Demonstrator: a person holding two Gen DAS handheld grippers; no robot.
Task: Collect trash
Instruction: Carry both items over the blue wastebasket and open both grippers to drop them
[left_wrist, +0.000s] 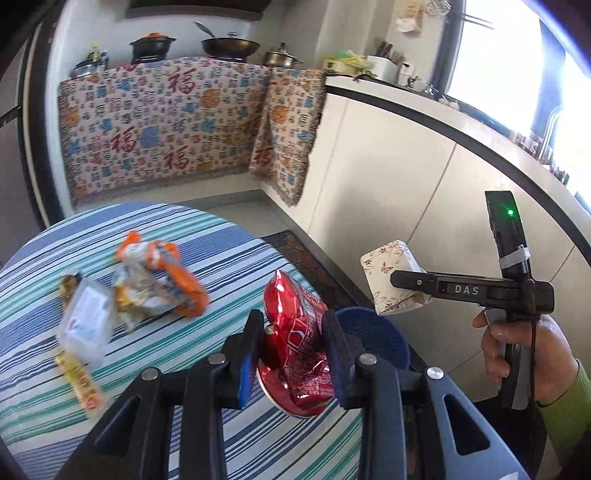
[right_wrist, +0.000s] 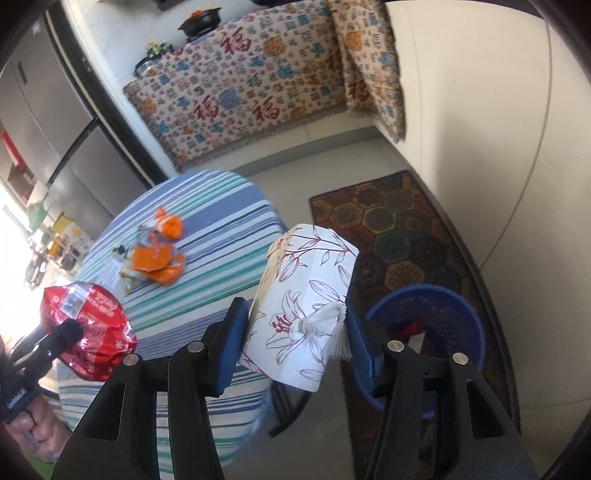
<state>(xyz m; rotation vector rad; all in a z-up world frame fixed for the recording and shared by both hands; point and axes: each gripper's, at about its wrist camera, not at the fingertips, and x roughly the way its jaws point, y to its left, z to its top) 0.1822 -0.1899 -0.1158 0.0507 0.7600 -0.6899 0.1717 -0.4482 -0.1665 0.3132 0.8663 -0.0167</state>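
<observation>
My left gripper (left_wrist: 291, 354) is shut on a crumpled red foil wrapper (left_wrist: 301, 347) and holds it above the table's right edge, beside a blue basket (left_wrist: 380, 339) on the floor. My right gripper (right_wrist: 291, 343) is shut on a white floral paper box (right_wrist: 306, 295) and holds it in the air left of the blue basket (right_wrist: 443, 314). The box (left_wrist: 391, 277) and the right gripper (left_wrist: 410, 284) also show in the left wrist view. The red wrapper (right_wrist: 88, 328) shows at the left of the right wrist view.
A round table with a striped cloth (left_wrist: 184, 236) carries an orange snack bag (left_wrist: 162, 273), a clear plastic packet (left_wrist: 85, 325) and a long yellow wrapper (left_wrist: 81, 384). A patterned rug (right_wrist: 399, 229) lies by the white counter (left_wrist: 406, 155). A fridge (right_wrist: 55, 122) stands at left.
</observation>
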